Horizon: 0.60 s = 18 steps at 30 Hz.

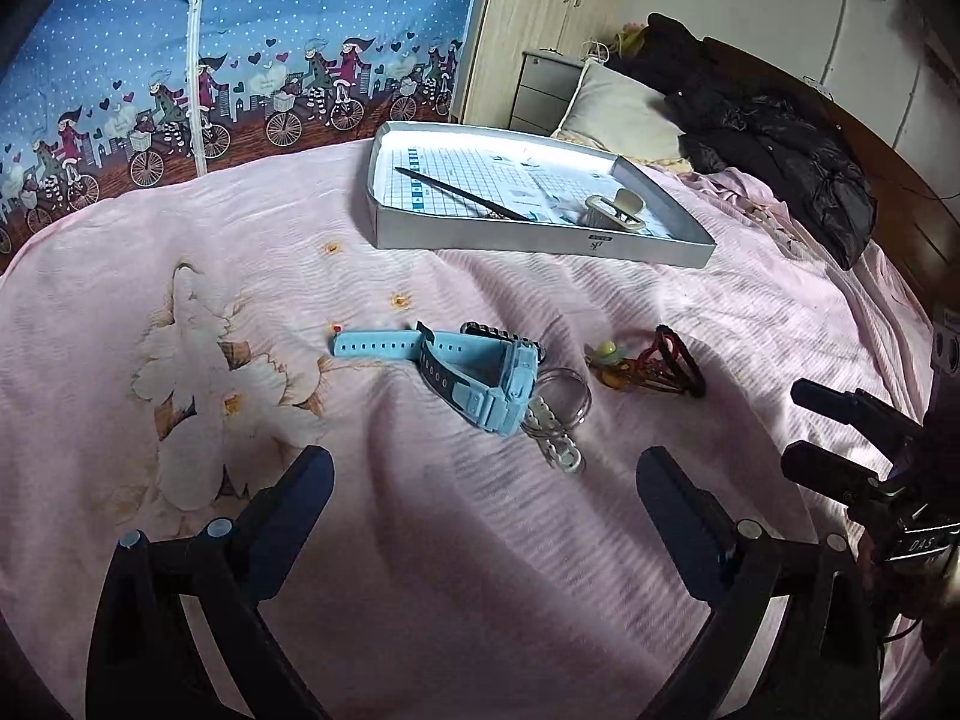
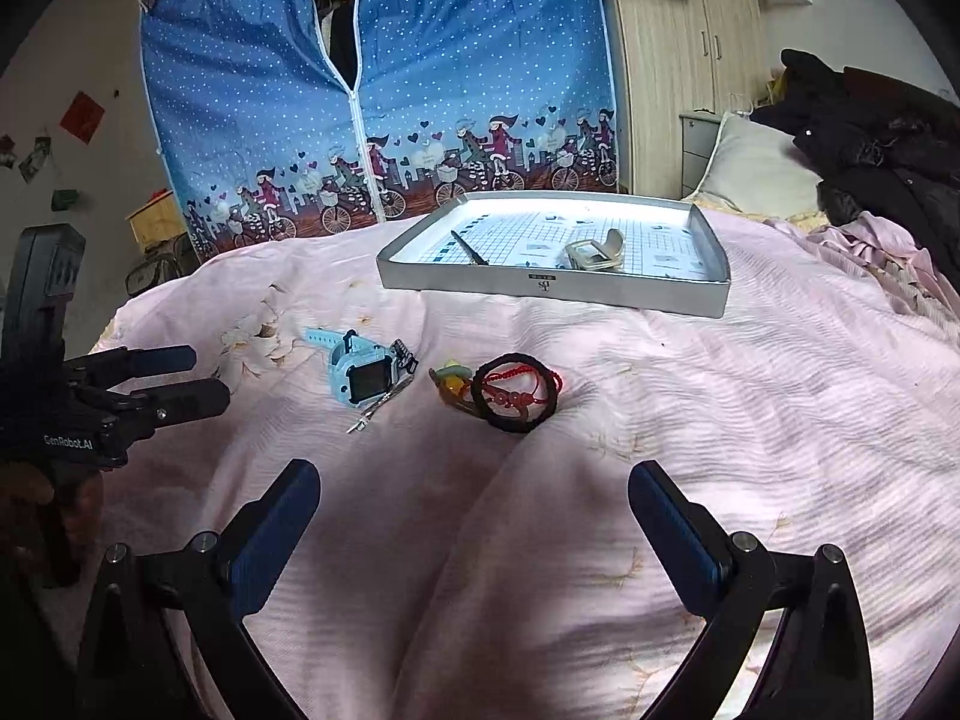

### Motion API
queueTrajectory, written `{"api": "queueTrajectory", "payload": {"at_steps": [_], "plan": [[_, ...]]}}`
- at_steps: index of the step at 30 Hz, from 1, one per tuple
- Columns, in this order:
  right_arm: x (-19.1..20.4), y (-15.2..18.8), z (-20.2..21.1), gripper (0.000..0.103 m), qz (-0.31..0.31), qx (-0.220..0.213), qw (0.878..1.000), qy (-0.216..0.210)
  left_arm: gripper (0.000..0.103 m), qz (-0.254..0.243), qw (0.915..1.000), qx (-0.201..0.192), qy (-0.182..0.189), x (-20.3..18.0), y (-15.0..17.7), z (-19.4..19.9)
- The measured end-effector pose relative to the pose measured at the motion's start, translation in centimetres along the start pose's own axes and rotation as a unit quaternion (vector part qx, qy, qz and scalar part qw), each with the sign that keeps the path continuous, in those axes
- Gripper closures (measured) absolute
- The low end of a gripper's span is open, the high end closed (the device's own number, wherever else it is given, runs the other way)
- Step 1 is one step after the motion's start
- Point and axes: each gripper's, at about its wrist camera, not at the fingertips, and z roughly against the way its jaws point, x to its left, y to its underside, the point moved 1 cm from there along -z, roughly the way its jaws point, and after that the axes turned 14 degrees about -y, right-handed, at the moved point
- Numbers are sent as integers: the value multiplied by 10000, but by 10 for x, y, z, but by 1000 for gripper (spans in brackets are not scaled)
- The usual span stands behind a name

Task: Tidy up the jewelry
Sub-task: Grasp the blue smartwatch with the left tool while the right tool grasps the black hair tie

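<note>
Left wrist view: left gripper point(image 1: 483, 489) spread wide, blue watch point(image 1: 474, 375) just ahead; right gripper point(image 2: 474, 501) likewise spread, empty.

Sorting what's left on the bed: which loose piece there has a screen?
The light blue watch, lying left of the black and red bracelets. Its dark square screen shows in the right wrist view; the bracelets are just cord loops.

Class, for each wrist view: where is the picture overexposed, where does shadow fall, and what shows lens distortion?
Left wrist view: glare whitens the far inside of the tray; shadow darkens the bedspread between the left gripper fingers; the bed edge bows. Right wrist view: same tray glare, shadow before the right gripper, dark corners.
</note>
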Motion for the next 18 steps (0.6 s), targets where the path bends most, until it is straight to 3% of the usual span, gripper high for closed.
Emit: {"api": "queueTrajectory", "payload": {"at_steps": [2,4,6,10,12,18], "plan": [[-6,-3,-8,0,-81,72,9999,-112,11,109,9999,69,61,2,-6,-10],[-13,-5,-16,6,-200,137,9994,-243,20,209,9995,192,169,2,-13,-22],[-20,-8,-24,20,-313,208,9988,-310,26,240,9989,342,233,0,-18,-35],[-34,-14,-39,31,-509,355,9969,-478,45,435,9969,559,355,-3,-24,-56],[-40,-18,-47,41,-570,434,9960,-534,46,462,9961,616,432,-3,-24,-61],[-43,-26,-64,57,-542,543,9955,-560,56,484,9951,559,651,-2,-26,-62]]}}
